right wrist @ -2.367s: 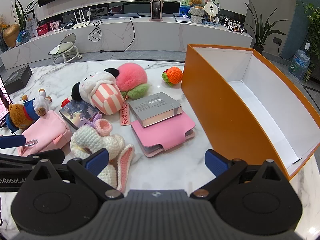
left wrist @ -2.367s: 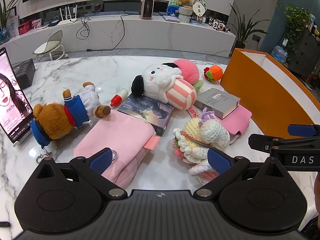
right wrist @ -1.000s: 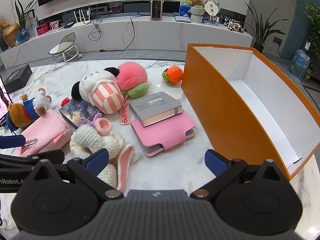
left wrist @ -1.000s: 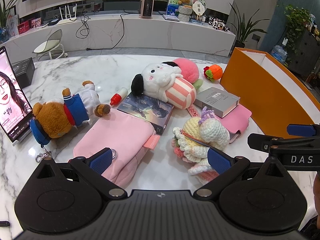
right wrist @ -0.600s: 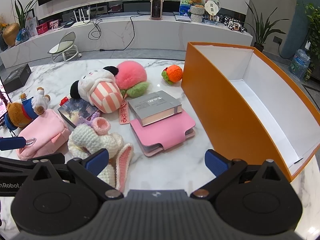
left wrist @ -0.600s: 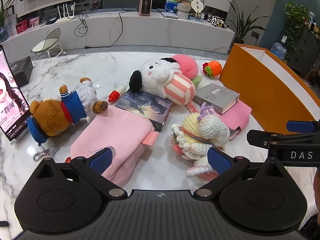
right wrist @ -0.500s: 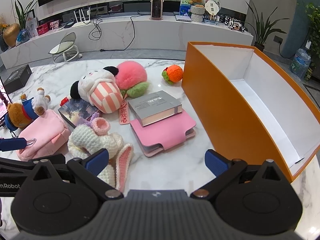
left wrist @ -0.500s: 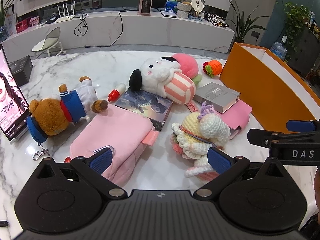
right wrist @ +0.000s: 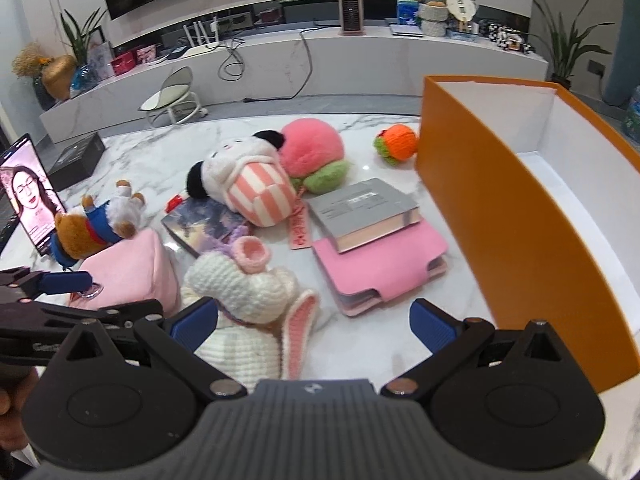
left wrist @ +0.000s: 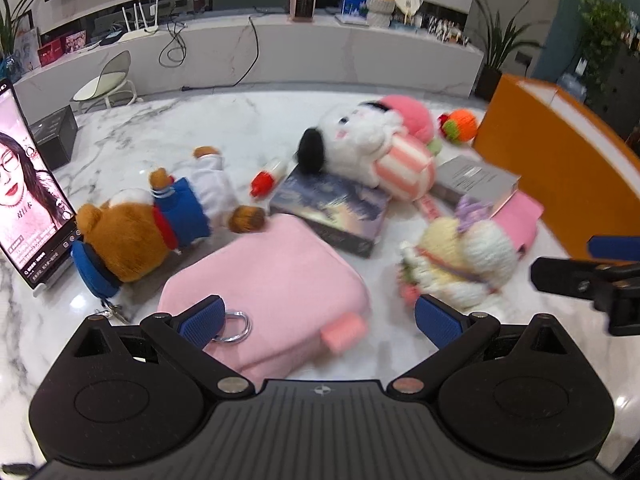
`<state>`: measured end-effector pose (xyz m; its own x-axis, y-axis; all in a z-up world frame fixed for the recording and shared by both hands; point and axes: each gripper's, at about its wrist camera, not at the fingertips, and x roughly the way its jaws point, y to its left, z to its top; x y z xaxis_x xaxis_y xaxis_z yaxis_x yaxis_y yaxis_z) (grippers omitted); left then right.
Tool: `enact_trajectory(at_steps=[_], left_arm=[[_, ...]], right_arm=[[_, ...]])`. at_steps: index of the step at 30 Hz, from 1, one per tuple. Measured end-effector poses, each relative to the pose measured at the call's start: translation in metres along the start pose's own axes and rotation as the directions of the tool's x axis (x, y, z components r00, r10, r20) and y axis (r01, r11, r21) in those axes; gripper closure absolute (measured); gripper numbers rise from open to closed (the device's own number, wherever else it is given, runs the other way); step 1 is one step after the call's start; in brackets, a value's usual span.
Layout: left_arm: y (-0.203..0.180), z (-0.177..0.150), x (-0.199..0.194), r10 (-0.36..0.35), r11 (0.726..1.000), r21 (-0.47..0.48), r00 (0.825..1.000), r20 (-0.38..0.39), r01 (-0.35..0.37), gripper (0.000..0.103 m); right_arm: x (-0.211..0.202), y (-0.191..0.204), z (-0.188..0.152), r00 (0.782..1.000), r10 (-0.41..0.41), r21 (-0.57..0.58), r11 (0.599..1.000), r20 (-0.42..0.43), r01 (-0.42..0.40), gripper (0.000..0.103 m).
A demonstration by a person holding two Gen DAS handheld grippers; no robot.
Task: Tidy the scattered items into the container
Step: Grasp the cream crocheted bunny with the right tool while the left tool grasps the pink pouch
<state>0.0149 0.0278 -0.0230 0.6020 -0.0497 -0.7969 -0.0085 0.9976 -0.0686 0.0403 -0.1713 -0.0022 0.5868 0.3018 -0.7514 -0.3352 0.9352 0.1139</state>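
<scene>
An open orange box (right wrist: 520, 216) with a white inside stands at the right, also in the left wrist view (left wrist: 560, 168). Scattered on the marble table: a pink pouch (left wrist: 272, 280), a brown teddy bear (left wrist: 152, 228), a dark book (left wrist: 332, 208), a white plush with striped body (right wrist: 248, 180), a crocheted bunny (right wrist: 244, 292), a grey book (right wrist: 368, 208) on a pink case (right wrist: 384, 268), a pink peach plush (right wrist: 312, 152), an orange crochet ball (right wrist: 400, 140). My left gripper (left wrist: 320, 318) is open over the pouch's near edge. My right gripper (right wrist: 312, 320) is open and empty beside the bunny.
A phone (left wrist: 28, 196) showing a video stands on a holder at the table's left edge, with a black box (left wrist: 56, 136) behind it. A small red-capped bottle (left wrist: 266, 178) lies by the dark book. A low cabinet and chair stand beyond the table.
Both grippers have moved forward and to the left, closer to the toys. The left gripper now straddles the pink pouch's near edge. Nothing has been taken hold of.
</scene>
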Motion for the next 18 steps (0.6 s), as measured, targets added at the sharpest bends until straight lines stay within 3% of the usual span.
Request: enact_trajectory(at_steps=[9,18], left_arm=[[0.006,-0.001,0.016,0.083,0.995,0.061,0.997,0.004,-0.083,0.000],[-0.005,-0.005,0.029,0.163,0.970,0.180,0.987,0.016,-0.163,0.000]], right_arm=[[0.016,0.010,-0.003,0.997,0.066,0.000,0.998,-0.035,-0.066,0.000],[0.032,0.014,-0.005,0.995,0.086,0.002,0.996,-0.049,-0.086,0.001]])
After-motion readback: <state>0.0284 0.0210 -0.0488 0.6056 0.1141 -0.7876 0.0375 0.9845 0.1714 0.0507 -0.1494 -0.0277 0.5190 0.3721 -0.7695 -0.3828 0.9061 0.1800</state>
